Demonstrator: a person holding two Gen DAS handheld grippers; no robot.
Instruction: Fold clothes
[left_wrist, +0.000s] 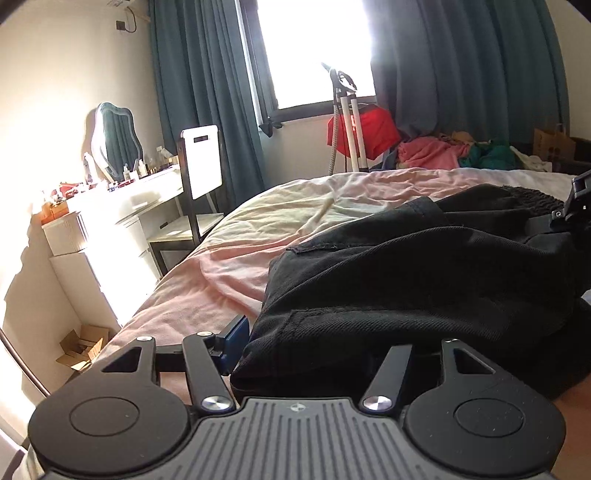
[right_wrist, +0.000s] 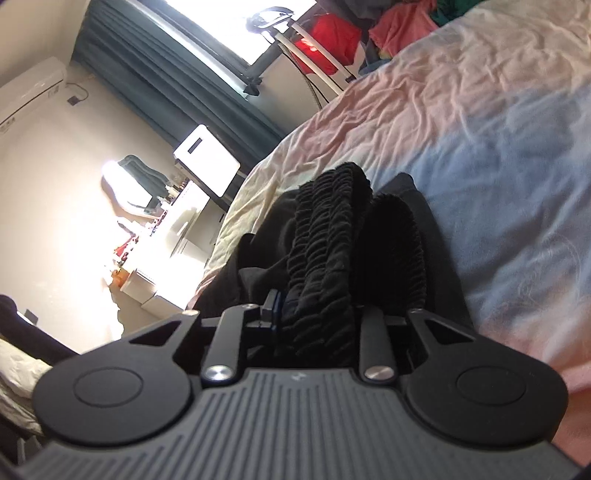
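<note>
A: What is hidden or cut off?

B: Left wrist view: the left gripper (left_wrist: 306, 354) has one blue finger pad (left_wrist: 236, 341) showing; the other finger is buried under the black twill garment with stitched hems (left_wrist: 424, 280). The cloth lies between the fingers, but I cannot tell whether they press on it. At the right edge a piece of the right gripper (left_wrist: 576, 206) is cut off by the frame.

A: Right wrist view?

B: The right gripper (right_wrist: 314, 314) pinches the garment's gathered elastic band (right_wrist: 325, 236); fabric fills the gap, only a sliver of one blue pad (right_wrist: 275, 301) shows, and the far fingertip is covered.

A: Where is the garment?

B: Bunched on the crumpled pale pink and cream bedsheet (left_wrist: 295, 206), near the bed's near edge, held between both grippers. Its full outline is not readable.

A: Counts?

B: One black garment, two grippers. One white-backed chair (left_wrist: 201, 166), one wavy-edged mirror (left_wrist: 116, 138), one red cloth on a white stand (left_wrist: 373, 129). The heap of coloured clothes (left_wrist: 458, 149) is too jumbled to count. The vanity bottles are washed out by glare.
</note>
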